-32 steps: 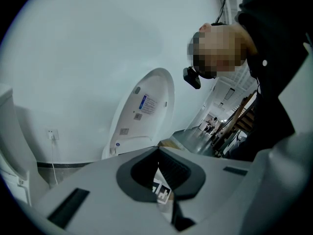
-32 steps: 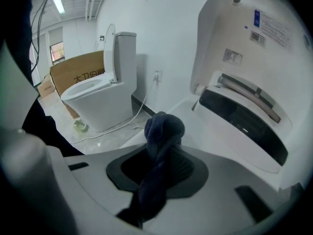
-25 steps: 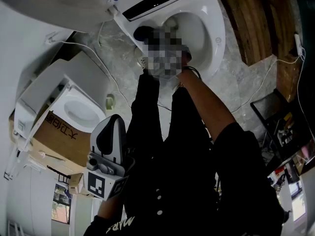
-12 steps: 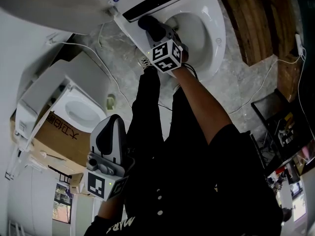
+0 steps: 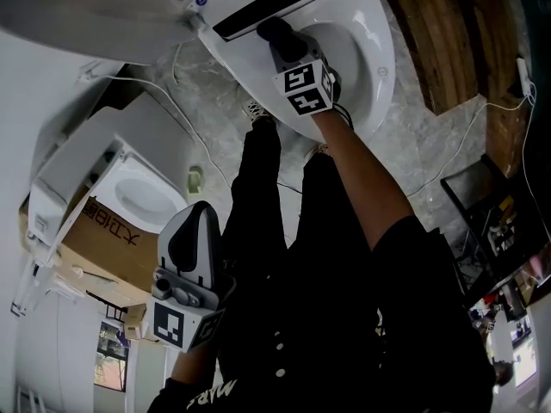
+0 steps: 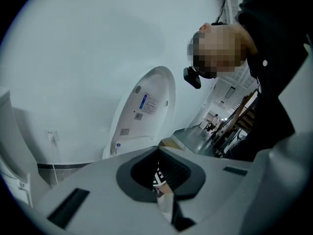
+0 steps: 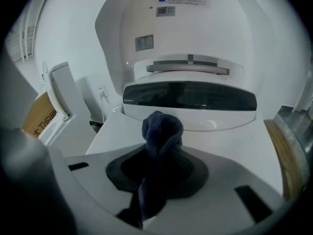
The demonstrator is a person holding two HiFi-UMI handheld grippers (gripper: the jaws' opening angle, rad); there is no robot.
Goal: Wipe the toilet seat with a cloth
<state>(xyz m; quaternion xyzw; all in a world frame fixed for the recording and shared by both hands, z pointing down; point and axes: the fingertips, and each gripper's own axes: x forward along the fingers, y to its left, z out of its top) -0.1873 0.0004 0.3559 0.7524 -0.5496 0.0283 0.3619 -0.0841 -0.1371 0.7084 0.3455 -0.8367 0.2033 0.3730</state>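
The white toilet (image 5: 379, 67) stands at the top of the head view with its lid (image 7: 188, 28) raised and its bowl open. My right gripper (image 5: 277, 40) reaches over the seat's rear left part, just below the black strip (image 5: 284, 5) at the back. It is shut on a dark blue cloth (image 7: 162, 131), bunched up and sticking out past the jaws toward the black strip (image 7: 190, 97). The cloth (image 5: 269, 29) sits at the seat's (image 7: 215, 141) back edge. My left gripper (image 5: 191, 269) hangs low by the person's legs, away from the toilet, shut with nothing in it (image 6: 159, 182).
A second toilet (image 5: 129, 188) rests on a cardboard box (image 5: 108, 235) at the left. White cables (image 5: 469, 132) trail over the marble floor. A wooden panel (image 5: 456, 41) runs along the top right. The person's dark-clothed legs (image 5: 284, 256) fill the middle.
My right gripper has moved with the cloth up and back across the seat, from near the front left of the bowl toward the black strip. The left gripper has not moved.
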